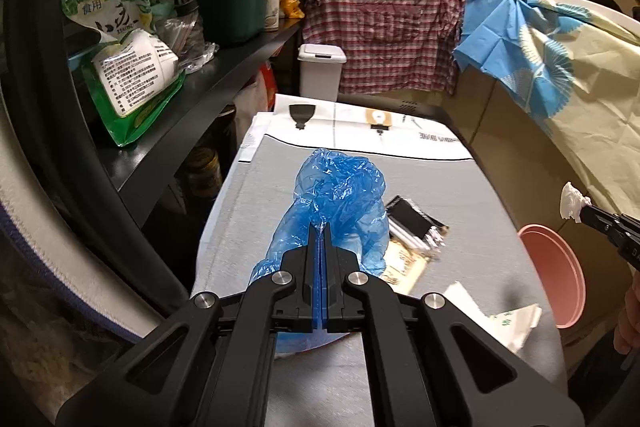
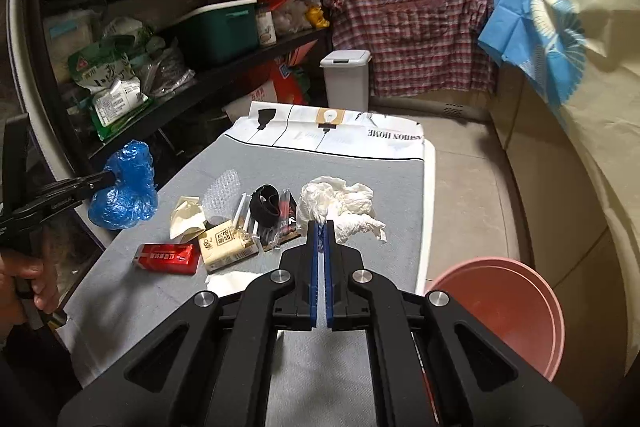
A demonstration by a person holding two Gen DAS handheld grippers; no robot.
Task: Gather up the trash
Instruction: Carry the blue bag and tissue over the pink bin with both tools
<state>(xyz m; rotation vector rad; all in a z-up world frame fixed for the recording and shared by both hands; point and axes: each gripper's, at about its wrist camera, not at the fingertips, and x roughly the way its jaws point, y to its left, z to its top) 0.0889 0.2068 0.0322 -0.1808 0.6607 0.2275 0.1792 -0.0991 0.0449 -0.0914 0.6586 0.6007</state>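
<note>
Grey-topped table (image 2: pixel 256 167) fills the middle of both views, with the pink basin (image 2: pixel 516 307) low at its right edge, lower right of frame. Left gripper (image 1: pixel 320 227) is clamped tight on a blue plastic bag (image 1: pixel 340 195), held up over the table's left side. Right gripper (image 2: pixel 320 225) is pinched on a crumpled white tissue (image 2: pixel 340 203), near the basin. Remaining trash sits mid-table: red packet (image 2: pixel 168 257), beige carton (image 2: pixel 226 245), black wrapper with sticks (image 2: pixel 266 205), bubble wrap (image 2: pixel 220 197). Likely step: carry both pieces to the basin, if that is the collection bin. Get well over the rim before letting go, since both are light and may cling or drift. Basin's inside is cut off, contents unknown; the white lidded bin (image 2: pixel 346 79) beyond the table may be the real target, cannot tell. Packet labels are too blurred to read.
</note>
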